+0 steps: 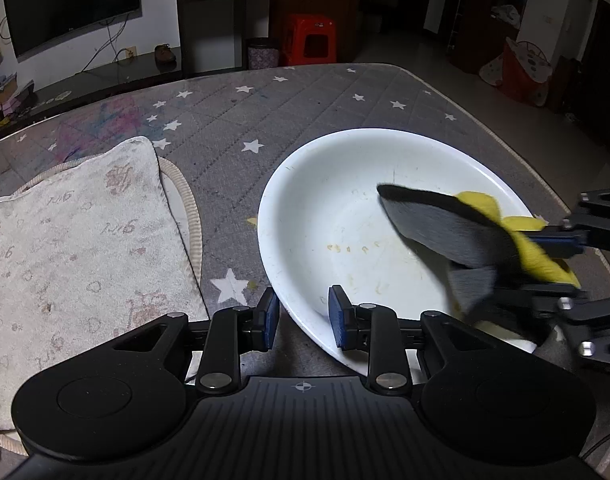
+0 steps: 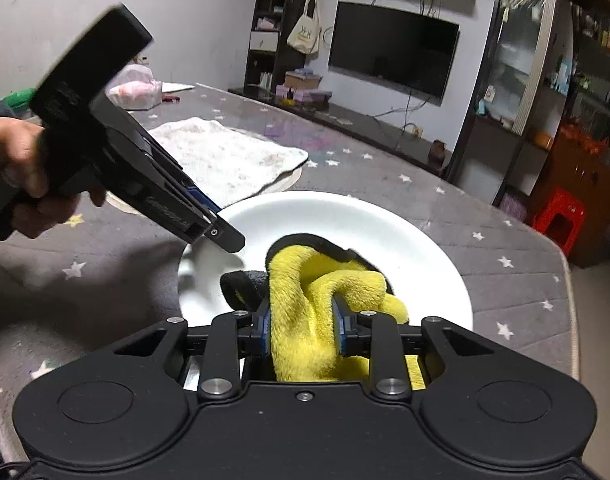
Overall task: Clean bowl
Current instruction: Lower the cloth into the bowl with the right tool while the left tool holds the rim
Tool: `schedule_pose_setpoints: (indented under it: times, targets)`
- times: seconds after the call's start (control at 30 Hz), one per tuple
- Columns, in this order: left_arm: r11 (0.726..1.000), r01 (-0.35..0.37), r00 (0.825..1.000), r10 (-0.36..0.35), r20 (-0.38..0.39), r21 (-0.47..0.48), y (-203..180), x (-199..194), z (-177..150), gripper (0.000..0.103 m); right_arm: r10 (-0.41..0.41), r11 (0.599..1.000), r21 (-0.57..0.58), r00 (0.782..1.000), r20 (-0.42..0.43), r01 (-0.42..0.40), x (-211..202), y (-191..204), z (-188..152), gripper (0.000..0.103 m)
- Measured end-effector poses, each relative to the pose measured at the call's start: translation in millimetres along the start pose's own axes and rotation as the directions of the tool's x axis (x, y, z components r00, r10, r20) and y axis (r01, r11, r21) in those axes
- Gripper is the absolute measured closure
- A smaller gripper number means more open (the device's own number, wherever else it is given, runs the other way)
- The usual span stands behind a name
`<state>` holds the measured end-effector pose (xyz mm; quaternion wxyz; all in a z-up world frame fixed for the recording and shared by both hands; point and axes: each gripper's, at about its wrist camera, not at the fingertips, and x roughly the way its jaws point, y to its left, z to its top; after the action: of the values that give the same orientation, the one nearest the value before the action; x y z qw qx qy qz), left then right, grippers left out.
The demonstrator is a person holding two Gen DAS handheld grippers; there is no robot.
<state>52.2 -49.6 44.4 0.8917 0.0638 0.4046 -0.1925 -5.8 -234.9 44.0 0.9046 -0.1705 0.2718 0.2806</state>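
Observation:
A wide white bowl point(image 1: 325, 208) point(image 2: 385, 224) lies on the grey star-patterned table cover point(image 1: 305, 100); yellowish smears point(image 1: 353, 248) mark its inside. My right gripper point(image 2: 305, 320) point(image 1: 545, 266) is shut on a yellow and grey cloth point(image 2: 305, 292) point(image 1: 445, 232), which rests inside the bowl on its right half. My left gripper point(image 1: 305, 318) point(image 2: 225, 236) is open, its fingers part-way apart and straddling the bowl's near-left rim, one inside and one outside, with a gap showing on each side. A hand point(image 2: 13, 160) holds it.
A worn white towel point(image 1: 65, 248) point(image 2: 225, 156) lies over a round mat left of the bowl. A pink bag point(image 2: 135, 88) sits at the table's far end. Beyond the table stand a red stool point(image 1: 311, 38), a TV and shelves.

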Motion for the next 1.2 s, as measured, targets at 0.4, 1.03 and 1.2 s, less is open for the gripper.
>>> schedule_pose_setpoints:
  times: [0.4, 1.03, 1.2]
  targets:
    - [1.0, 0.026, 1.0, -0.026, -0.014, -0.017, -1.9, 8.3, -4.1, 0.071, 0.005, 0.999, 0.038, 0.998, -0.06, -0.003, 33.0, 0.7, -8.8, 0.073]
    - [1.0, 0.026, 1.0, -0.026, -0.015, -0.017, -6.1, 12.9, -4.6, 0.07, -0.033, 0.992, 0.121, 0.998, -0.054, 0.039, 58.7, -20.0, 6.5, 0.073]
    - [1.0, 0.025, 1.0, -0.026, -0.015, -0.018, -6.0, 12.8, -4.0, 0.07, -0.067, 0.985, 0.155, 0.996, -0.061, 0.075, 60.6, -33.1, 4.5, 0.072]
